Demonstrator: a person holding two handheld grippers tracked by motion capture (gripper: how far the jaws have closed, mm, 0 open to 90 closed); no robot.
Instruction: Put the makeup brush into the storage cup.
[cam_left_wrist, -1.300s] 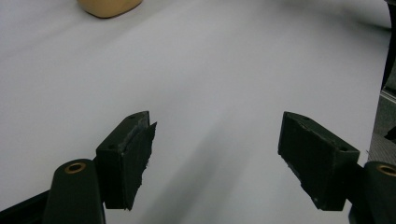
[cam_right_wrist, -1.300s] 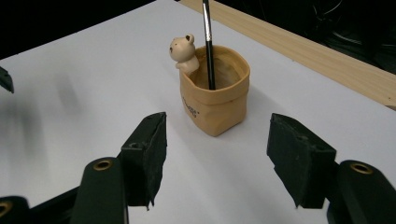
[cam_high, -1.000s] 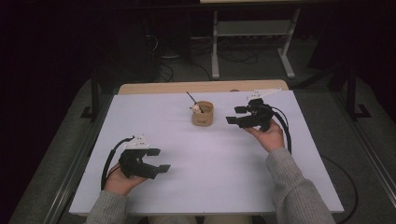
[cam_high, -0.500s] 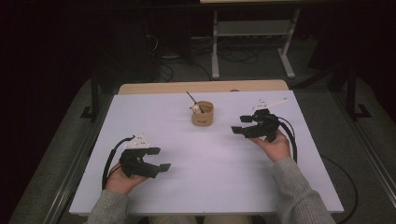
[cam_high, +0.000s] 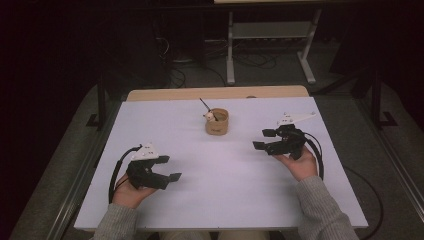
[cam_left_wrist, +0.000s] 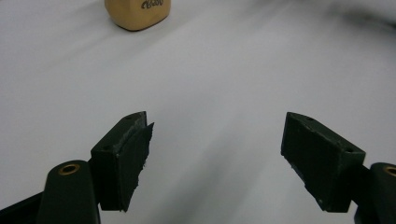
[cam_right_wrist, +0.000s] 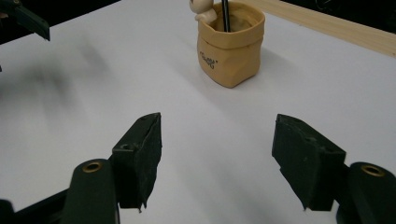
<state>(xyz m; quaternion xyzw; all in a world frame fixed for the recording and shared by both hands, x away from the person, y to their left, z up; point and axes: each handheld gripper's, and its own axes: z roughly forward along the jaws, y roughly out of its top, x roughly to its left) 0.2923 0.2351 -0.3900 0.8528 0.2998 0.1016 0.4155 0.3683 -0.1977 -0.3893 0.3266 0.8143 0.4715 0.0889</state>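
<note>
Two sets of jaws to call, so took them in turn. Found the left gripper (cam_high: 169, 168) toward the near left corner of the tabletop (cam_high: 200, 205), held low over the white surface, jaws spread wide with nothing between them. Found the right gripper (cam_high: 261, 139) nearer the right edge, about midway between the near and far edges, likewise gaping and empty, and pointed across toward the tan pot (cam_high: 217, 122).

Spotted that pot standing upright close to the far edge, roughly centred between the left and right edges, well apart from both grippers. Picked out a dark stick (cam_right_wrist: 225, 14) and a small white figure (cam_right_wrist: 203, 9) poking from its mouth. Caught the pot ahead and a touch off-centre beyond the open jaws in the right gripper view; glimpsed just its base at the top of the left gripper view.

Judged the step as the approach, with nothing grasped yet and the right side better placed to go in. Reckoned the next move called for carrying those jaws forward to the pot or the stick, lining up squarely, then closing gently so as not to tip the pot. Could not tell which of the two was the target.
</note>
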